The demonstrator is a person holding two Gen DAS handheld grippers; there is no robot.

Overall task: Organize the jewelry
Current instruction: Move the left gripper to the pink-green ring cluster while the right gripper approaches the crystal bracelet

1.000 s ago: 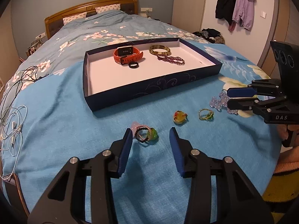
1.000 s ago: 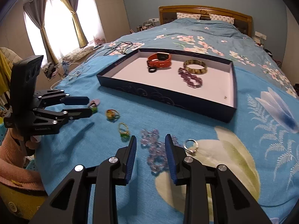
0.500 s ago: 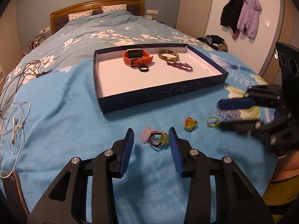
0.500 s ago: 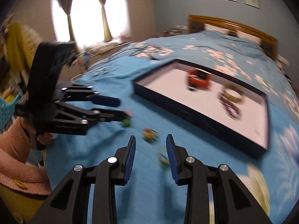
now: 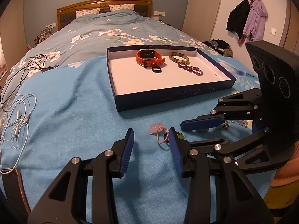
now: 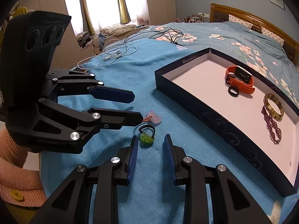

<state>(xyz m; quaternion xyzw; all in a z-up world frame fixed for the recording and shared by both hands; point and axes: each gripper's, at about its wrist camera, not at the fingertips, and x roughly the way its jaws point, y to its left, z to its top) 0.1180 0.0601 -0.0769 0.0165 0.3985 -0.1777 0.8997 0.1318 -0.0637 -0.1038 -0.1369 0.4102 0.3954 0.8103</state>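
Observation:
On the blue blanket lies a green ring on a black cord (image 6: 146, 137), right at my right gripper's (image 6: 151, 148) fingertips. Its jaws are closing, and the pads do not press on the ring. A pink flower piece (image 5: 155, 127) with a pink cord ring (image 5: 162, 139) lies just ahead of my left gripper (image 5: 151, 145), which is open and empty. In the right wrist view the left gripper (image 6: 137, 105) reaches in from the left, its lower fingertip at the pink piece (image 6: 154, 118). The dark blue tray (image 5: 168, 97) holds an orange watch (image 5: 149, 57), a black ring (image 5: 156, 69), a bangle (image 5: 179, 57) and a purple bead bracelet (image 5: 190, 69).
More rings (image 5: 225, 125) and clear beads (image 5: 243, 123) lie behind the right gripper (image 5: 185, 134). White earphone cables (image 5: 16, 119) and black cables (image 5: 24, 65) lie on the left of the bed. A person's orange sleeve (image 6: 16, 168) is at the bed's edge.
My right gripper has swung left, from over the clear beads to the green ring beside the left gripper, and its jaws have narrowed. The left gripper has drifted slightly, so the pink pieces sit nearer its right finger.

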